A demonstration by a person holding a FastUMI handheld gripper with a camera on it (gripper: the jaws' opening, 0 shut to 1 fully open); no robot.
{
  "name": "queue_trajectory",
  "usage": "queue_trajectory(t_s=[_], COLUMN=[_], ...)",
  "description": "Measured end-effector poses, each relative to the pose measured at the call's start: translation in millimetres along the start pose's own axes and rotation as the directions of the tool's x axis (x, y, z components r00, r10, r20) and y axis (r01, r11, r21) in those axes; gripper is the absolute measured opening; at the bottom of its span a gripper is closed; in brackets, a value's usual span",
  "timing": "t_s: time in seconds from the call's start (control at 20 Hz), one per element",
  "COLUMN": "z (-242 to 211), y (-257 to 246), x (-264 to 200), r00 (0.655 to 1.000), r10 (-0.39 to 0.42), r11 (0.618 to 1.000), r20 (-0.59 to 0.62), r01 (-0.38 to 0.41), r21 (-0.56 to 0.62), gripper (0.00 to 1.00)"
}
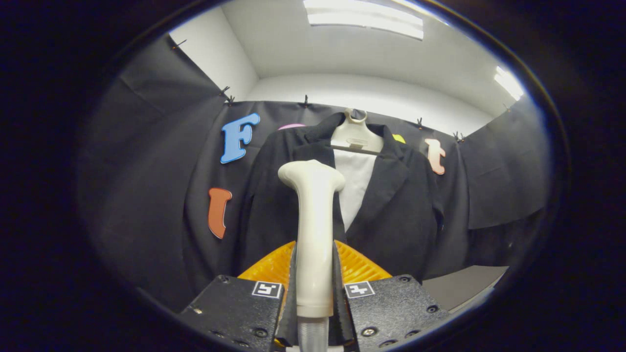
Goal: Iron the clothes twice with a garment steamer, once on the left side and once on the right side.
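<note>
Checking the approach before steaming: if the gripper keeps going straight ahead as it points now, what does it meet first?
Likely the black jacket on its hanger. The gripper is shut on the steamer, whose head would touch first; depth is unclear.

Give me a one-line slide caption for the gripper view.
Hand-held gripper shut on a white garment steamer, its head raised toward a black jacket on a hanger.

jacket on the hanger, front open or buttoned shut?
Open. The black suit jacket hangs with its lapels parted over a white panel. The gripper is shut on the cream steamer handle.
</note>
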State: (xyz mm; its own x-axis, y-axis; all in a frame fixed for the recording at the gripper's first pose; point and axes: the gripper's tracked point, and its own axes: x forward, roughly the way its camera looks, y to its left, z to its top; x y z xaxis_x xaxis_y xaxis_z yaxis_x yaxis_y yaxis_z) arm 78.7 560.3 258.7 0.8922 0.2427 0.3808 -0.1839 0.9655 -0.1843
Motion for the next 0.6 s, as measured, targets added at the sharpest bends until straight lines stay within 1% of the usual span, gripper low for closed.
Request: queue_trajectory(t_s=[0.6], z=[-68.8], y=[7.0], x=[-50.5], r00=[0.991], r10=[0.032], r11=[0.998], r20=[-0.133], r01=[-0.040], r21=[-0.056], gripper=[0.33])
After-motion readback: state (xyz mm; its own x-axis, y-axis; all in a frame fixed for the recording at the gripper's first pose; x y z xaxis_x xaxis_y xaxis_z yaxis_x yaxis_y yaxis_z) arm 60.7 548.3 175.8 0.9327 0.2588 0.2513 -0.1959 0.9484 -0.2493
